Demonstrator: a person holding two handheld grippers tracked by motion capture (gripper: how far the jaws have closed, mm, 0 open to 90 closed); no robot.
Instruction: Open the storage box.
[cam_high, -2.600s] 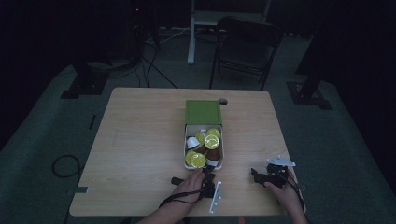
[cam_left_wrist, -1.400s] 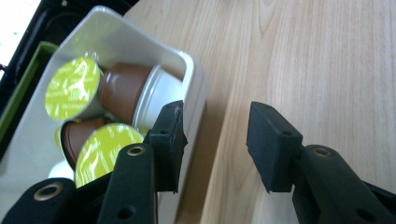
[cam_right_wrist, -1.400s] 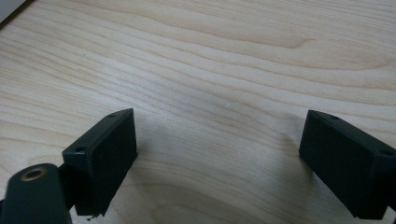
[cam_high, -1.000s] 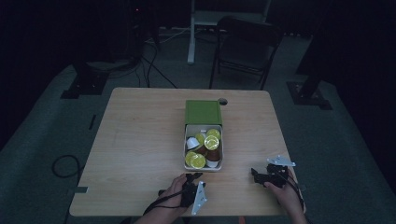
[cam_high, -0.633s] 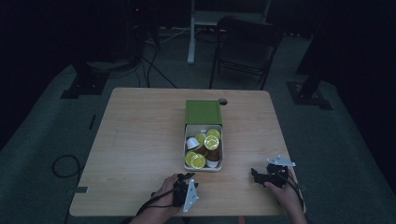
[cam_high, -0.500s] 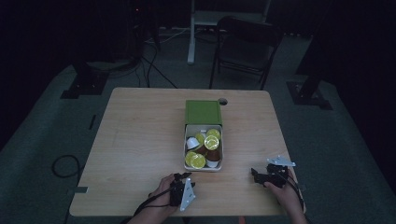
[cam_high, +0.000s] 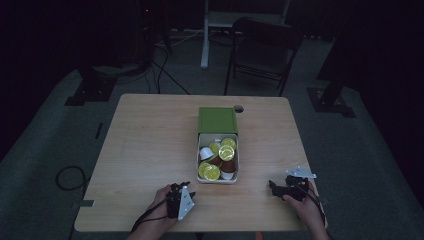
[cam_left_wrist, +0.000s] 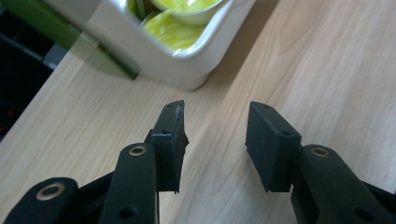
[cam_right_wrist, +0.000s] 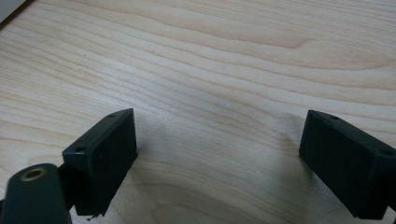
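Jaws on the left gripper (cam_left_wrist: 215, 140) are standing released, with a clear gap of bare wood showing between the two black pads and nothing grasped. In the left gripper view they are pointing toward the near corner of the white rectangular plastic tray (cam_left_wrist: 187, 60), which is sitting just ahead of them without touching. Yellow foil-topped coffee capsules (cam_left_wrist: 170, 30) are lying inside that tray, close against its wall.

Jaws on the right gripper (cam_right_wrist: 224, 163) are likewise standing wide apart and are grasping nothing; the right gripper view is showing plain wood grain between them.

In the high view the light wooden counter (cam_high: 150, 145) is carrying the white rectangular plastic tray (cam_high: 199, 170) near its centre, with a green square lid (cam_high: 217, 120) lying flat at the tray's far end. Capsules with yellow, white and brown surfaces are filling the tray (cam_high: 220, 155). The left gripper (cam_high: 181, 192) is resting at the near edge, just in front of and slightly left of the tray. The right gripper (cam_high: 276, 187) is resting near the near right corner, well apart from the tray. A hand is holding each gripper from the near edge.
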